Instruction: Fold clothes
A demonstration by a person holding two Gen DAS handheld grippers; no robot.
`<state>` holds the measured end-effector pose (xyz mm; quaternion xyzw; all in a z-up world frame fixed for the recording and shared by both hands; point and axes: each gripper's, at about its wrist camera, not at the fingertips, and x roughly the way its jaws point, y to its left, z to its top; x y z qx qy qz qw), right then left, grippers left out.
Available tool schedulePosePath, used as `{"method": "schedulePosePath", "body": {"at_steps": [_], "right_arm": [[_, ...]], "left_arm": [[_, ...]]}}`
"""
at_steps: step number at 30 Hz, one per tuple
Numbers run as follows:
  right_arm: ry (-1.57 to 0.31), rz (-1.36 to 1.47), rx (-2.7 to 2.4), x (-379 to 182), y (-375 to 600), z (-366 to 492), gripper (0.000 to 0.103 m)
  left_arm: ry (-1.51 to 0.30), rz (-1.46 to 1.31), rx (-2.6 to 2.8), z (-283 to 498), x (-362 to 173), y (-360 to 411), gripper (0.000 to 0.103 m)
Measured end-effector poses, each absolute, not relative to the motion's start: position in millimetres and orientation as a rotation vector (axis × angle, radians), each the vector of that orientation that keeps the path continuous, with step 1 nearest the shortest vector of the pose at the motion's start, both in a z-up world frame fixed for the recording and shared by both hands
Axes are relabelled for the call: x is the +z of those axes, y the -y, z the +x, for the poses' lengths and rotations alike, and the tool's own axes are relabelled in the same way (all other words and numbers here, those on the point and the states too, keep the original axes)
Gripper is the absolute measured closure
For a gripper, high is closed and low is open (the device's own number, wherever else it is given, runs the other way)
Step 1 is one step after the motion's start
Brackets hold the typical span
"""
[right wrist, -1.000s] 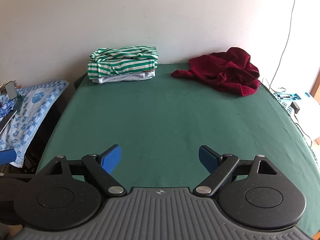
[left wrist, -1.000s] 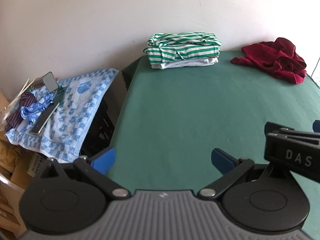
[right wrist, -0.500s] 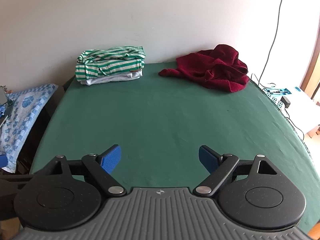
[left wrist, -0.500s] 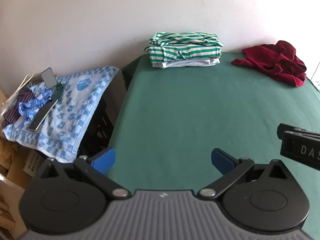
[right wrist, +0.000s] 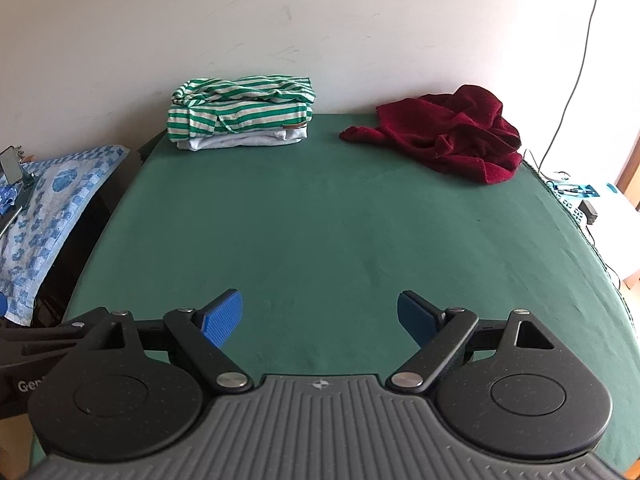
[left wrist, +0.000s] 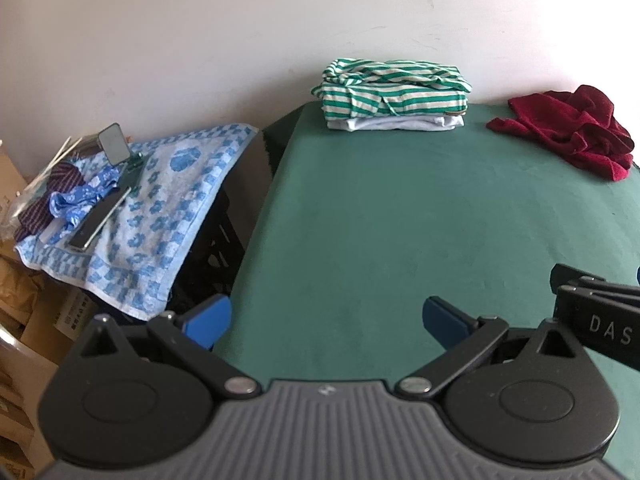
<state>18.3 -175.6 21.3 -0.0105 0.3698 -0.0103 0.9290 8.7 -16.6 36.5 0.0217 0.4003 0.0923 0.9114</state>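
Left gripper (left wrist: 326, 318): blue-padded fingers spread wide, nothing between them, held over the near left edge of the green table (left wrist: 400, 240). Right gripper (right wrist: 320, 316): fingers likewise spread wide and empty, above the near middle of the same table; part of its black body shows at the right edge of the left wrist view. Striped green-and-white garment (right wrist: 240, 114): folded, lying on top of a folded white garment (right wrist: 244, 140), the pile at the far edge of the table against the wall (right wrist: 280, 20), left of centre. Dark red garment (right wrist: 452, 132): crumpled and unfolded, at the far right of the table, well apart from the pile and from both grippers. Blue-and-white patterned towel (left wrist: 160, 208): draped over a dark stand just beside the table's left side, carrying a small mirror (left wrist: 114, 144) and some blue patterned cloth (left wrist: 80, 196). Cable (right wrist: 576, 72): hanging down the wall at far right.
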Motion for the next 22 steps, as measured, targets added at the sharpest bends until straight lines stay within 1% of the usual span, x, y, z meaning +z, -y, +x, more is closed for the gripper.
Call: {"method": "schedulePosePath", "body": {"at_steps": [22], "right_arm": [[-0.773,-0.023,-0.002,14.6,173.0,30.2,0.016]], "left_arm": [[-0.828,0.047,0.203,18.5,31.9,11.9,0.001]]}}
